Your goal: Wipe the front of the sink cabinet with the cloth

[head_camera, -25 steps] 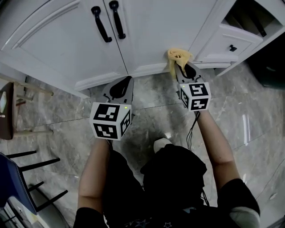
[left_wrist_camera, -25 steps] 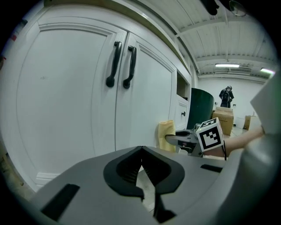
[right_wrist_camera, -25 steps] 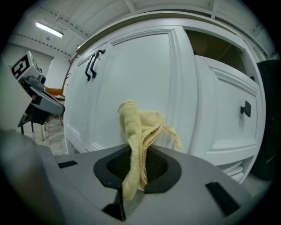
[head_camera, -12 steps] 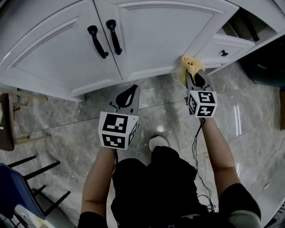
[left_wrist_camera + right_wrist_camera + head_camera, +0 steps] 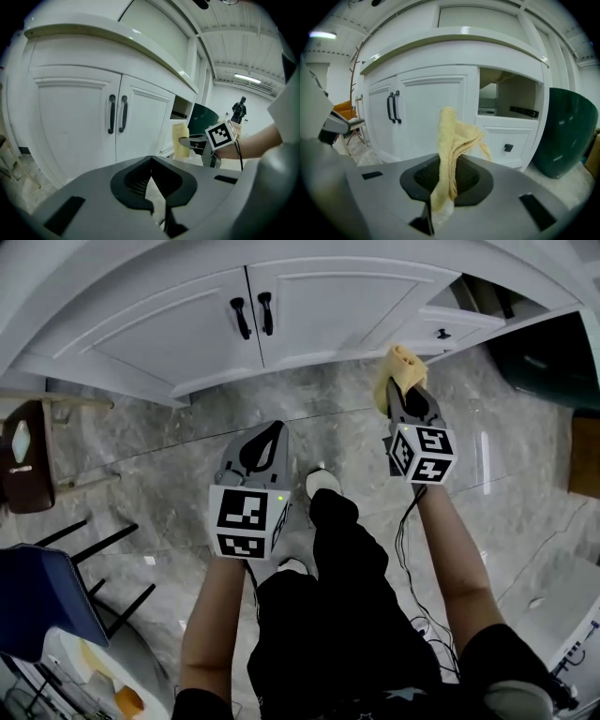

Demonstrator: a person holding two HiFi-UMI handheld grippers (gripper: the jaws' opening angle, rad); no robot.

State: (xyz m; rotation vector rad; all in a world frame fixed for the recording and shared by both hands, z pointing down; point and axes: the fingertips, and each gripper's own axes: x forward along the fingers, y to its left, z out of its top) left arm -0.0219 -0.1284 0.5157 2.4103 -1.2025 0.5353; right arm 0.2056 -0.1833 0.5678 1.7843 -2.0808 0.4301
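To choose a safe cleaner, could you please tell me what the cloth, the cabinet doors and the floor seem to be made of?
Cloth: yellow terry-like fabric, nubbly nap, limp folds.
Cabinet doors: probably painted wood or board, smooth white satin sheen.
Floor: polished grey veined stone or tile, shiny reflections.

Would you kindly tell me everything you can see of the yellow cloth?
The cloth is pale yellow with a terry-like pile, folded and bunched. It is clamped between the shut jaws of the right gripper and stands upright from them, one loose fold drooping rightward. It is short of the white cabinet, touching only the gripper.
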